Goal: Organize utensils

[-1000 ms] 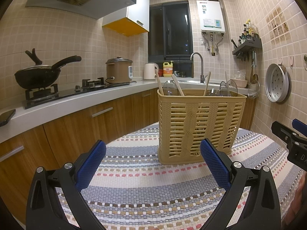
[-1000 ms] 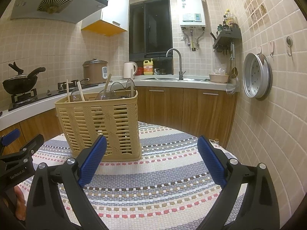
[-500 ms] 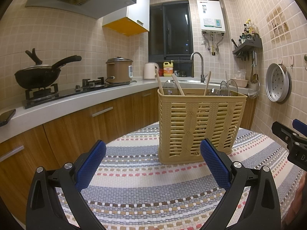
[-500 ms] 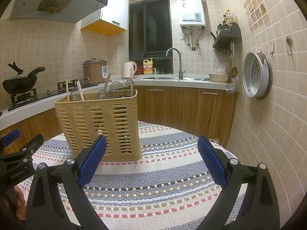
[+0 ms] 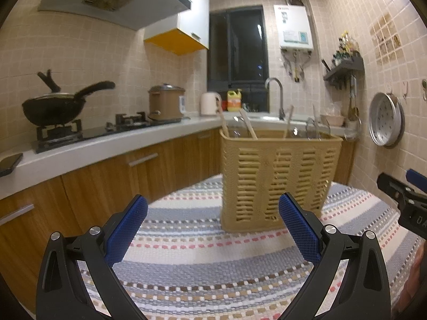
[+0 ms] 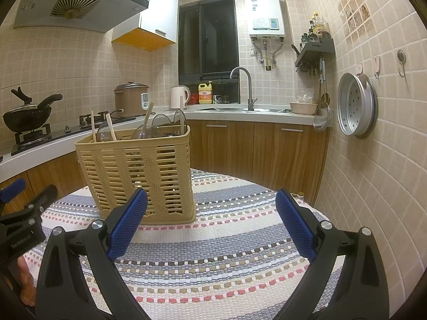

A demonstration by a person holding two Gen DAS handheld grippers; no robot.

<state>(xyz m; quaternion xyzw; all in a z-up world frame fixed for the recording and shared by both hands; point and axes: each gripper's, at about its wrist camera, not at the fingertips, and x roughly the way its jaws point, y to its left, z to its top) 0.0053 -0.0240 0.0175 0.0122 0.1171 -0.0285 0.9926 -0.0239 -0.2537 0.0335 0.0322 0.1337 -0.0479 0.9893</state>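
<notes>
A tan slatted plastic basket [image 5: 277,176] [image 6: 138,170] stands upright on a round table under a striped woven cloth [image 5: 202,261] [image 6: 226,245]. Wooden utensil handles [image 5: 225,122] [image 6: 110,126] and glass pot lids [image 6: 162,124] stick up out of it. My left gripper [image 5: 212,208] is open just short of the basket, nothing between its blue pads. Open as well, my right gripper [image 6: 210,202] hangs over the cloth to the right of the basket and holds nothing. Each gripper shows at the edge of the other's view.
A counter runs along the left and back with a black wok [image 5: 53,106] on the stove, a brown rice cooker [image 5: 166,101], a white kettle [image 6: 180,97] and a sink with a faucet [image 6: 245,85]. A metal steamer tray [image 6: 356,104] hangs on the right tiled wall.
Both cameras have drifted only slightly; the right wrist view has risen and tilted a little. The basket and both open grippers stand as before.
</notes>
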